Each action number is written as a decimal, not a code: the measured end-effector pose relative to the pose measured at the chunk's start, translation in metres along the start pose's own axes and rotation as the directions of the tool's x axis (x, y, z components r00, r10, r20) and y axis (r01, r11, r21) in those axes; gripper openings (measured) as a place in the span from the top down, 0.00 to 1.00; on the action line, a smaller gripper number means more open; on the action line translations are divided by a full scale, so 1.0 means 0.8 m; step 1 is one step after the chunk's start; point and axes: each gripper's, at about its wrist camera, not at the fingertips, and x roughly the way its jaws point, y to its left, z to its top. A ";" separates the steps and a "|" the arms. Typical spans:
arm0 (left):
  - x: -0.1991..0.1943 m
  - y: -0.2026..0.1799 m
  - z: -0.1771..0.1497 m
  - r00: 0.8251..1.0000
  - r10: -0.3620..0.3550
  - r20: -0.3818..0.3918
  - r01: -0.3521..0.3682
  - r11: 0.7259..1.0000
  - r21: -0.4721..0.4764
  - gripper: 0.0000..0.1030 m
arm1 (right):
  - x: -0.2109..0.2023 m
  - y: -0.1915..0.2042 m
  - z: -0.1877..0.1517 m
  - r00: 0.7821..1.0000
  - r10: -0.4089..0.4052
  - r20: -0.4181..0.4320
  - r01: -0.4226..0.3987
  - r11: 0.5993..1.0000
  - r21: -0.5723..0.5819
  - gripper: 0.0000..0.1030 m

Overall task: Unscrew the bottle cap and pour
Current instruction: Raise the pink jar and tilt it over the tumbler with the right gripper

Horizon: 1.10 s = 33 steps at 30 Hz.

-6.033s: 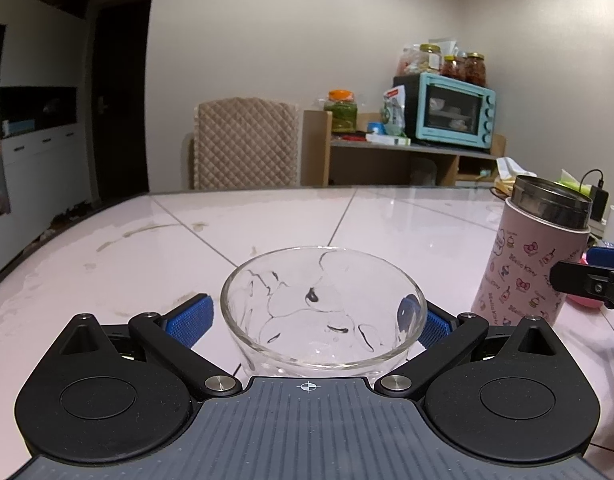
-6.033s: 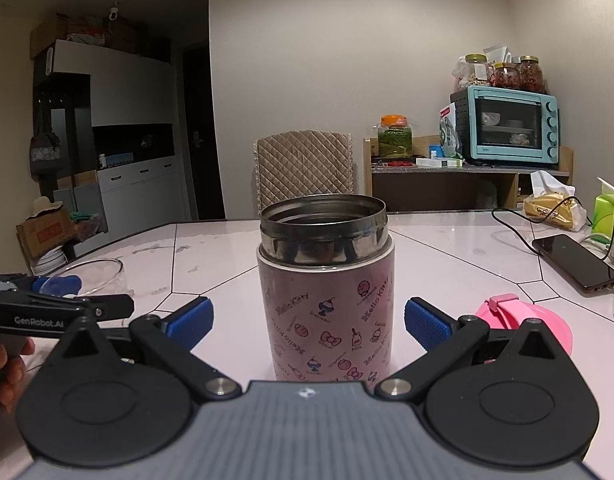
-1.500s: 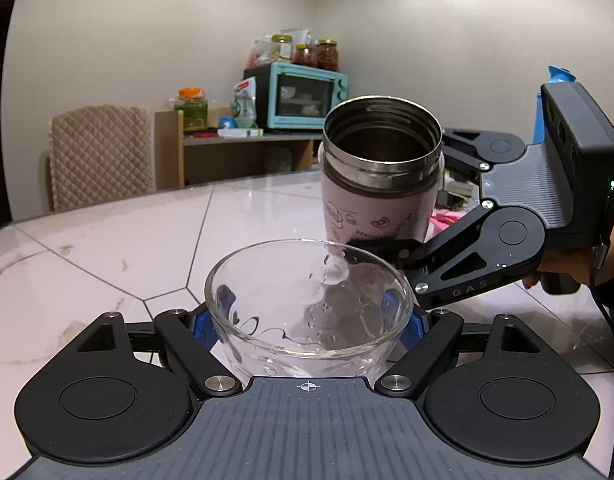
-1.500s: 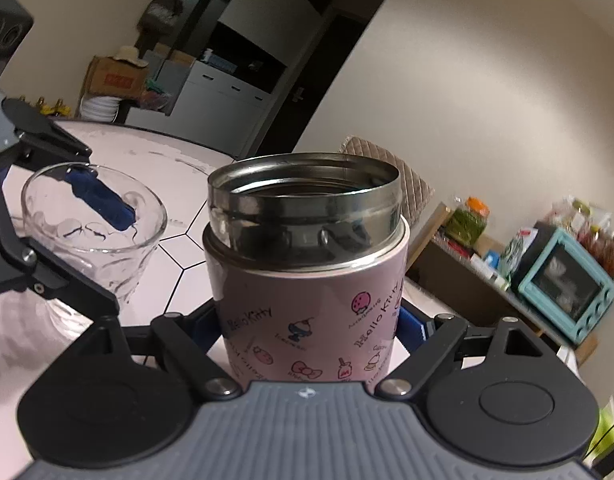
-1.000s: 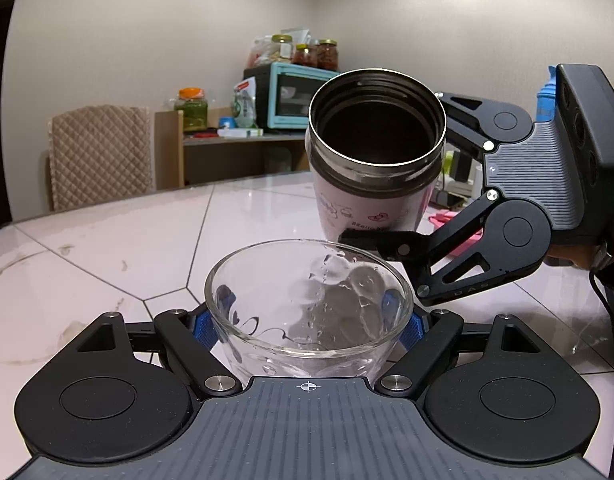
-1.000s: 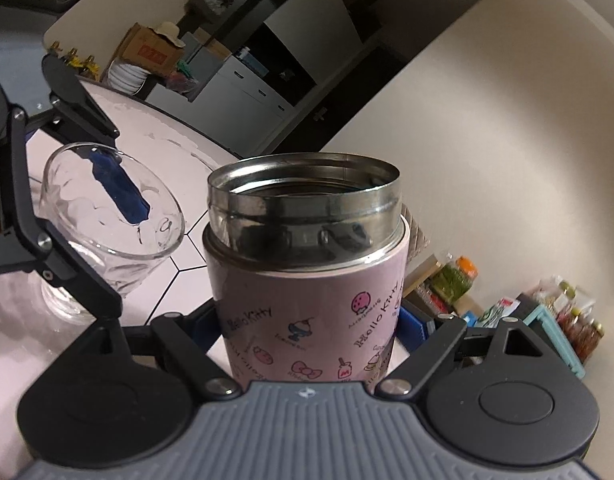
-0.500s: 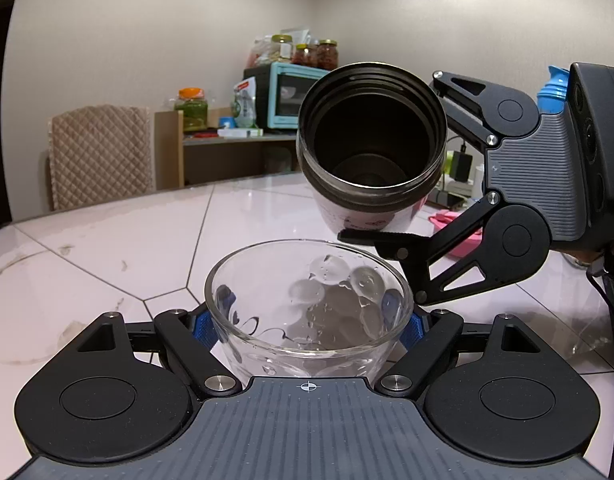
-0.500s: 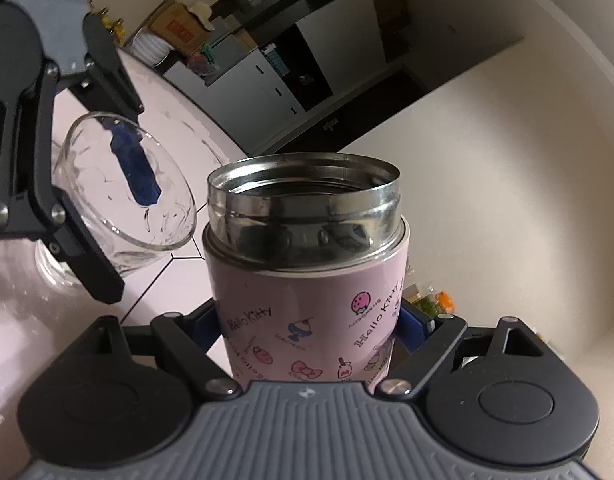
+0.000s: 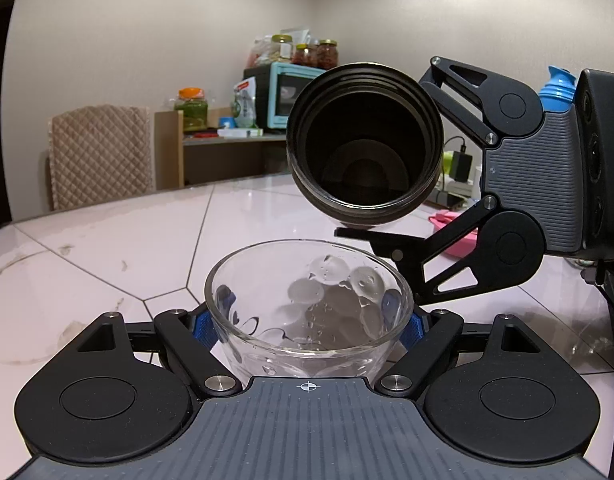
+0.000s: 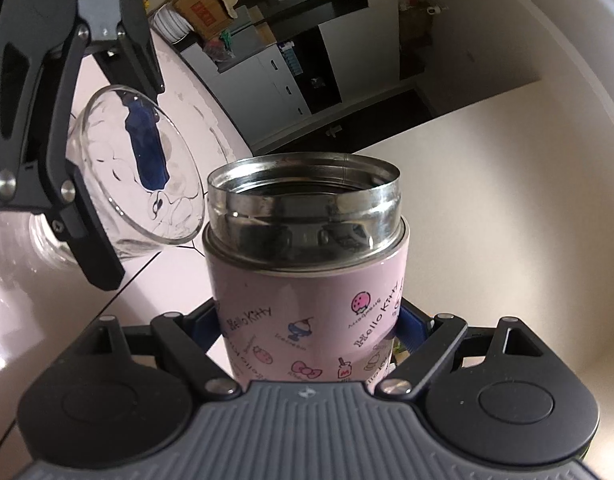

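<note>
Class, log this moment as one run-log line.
left gripper: shut on glass | right gripper: shut on flask, tilted over glass | cap off

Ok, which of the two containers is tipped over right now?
The pink flask, held by the right tongs, mouth tilted toward the camera. The glass cup in the left tongs stands upright on the table.

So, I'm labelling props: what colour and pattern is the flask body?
Pale pink with small cartoon prints and Hello Kitty lettering on the flask; right wrist view shows it best.
</note>
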 end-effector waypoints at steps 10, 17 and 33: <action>0.000 0.001 0.000 1.000 0.000 0.000 0.000 1.000 0.000 0.16 | -0.003 0.007 -0.010 1.000 -0.016 -0.005 0.015 0.998 -0.063 0.15; 0.000 0.001 0.000 1.000 0.001 0.001 -0.001 1.000 0.000 0.16 | -0.001 0.015 -0.011 1.000 -0.026 -0.001 0.026 0.992 -0.124 0.15; 0.001 0.001 0.000 1.000 0.001 0.001 -0.001 1.000 0.000 0.15 | -0.001 0.029 -0.014 0.999 -0.050 0.007 0.051 0.972 -0.229 0.15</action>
